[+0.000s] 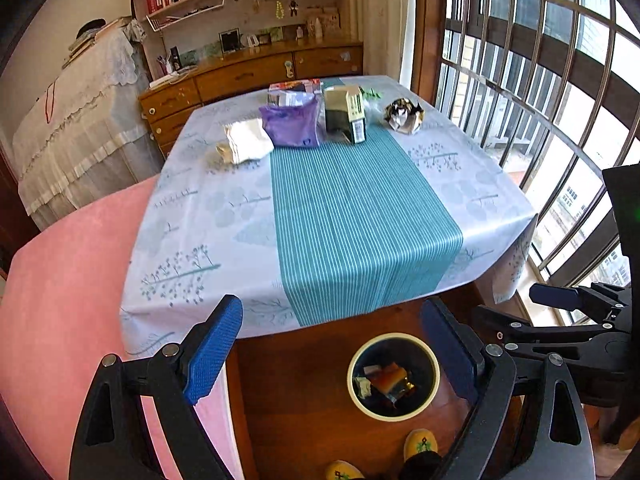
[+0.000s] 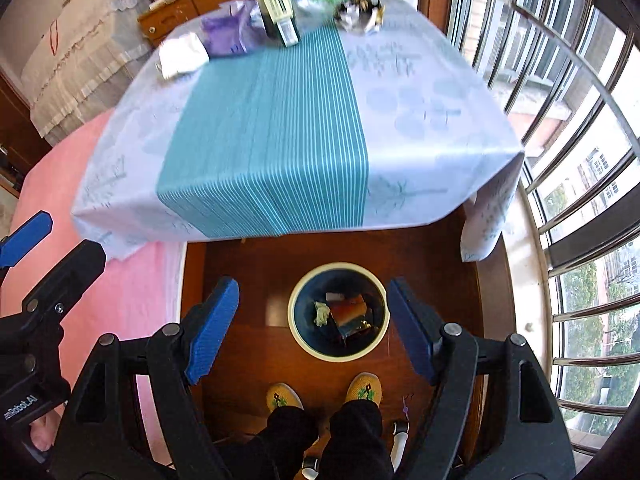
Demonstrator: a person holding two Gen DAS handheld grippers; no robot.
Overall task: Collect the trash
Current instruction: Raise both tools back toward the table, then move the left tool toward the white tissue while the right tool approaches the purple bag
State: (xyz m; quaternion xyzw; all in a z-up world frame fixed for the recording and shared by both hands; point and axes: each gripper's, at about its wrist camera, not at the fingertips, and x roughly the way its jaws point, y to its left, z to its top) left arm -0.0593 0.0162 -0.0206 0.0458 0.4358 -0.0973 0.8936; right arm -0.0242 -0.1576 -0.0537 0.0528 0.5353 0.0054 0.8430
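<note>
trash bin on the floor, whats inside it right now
Inside the trash bin lie an orange-and-blue wrapper, a pale green crumpled scrap and a small white piece. Anything beneath that pile is covered, and the bin's bottom is too dark to read.

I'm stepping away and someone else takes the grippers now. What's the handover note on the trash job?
Left gripper: jaws open, empty. Right gripper: jaws open, empty, above the bin.
Bin sits on the floor by the table's near edge and already holds a few wrappers.
Left on the table's far end: white crumpled bag, purple pouch, green carton, crumpled foil wrapper, plus smaller bits behind them.
Next: probably fetch these one by one and drop them in.
</note>
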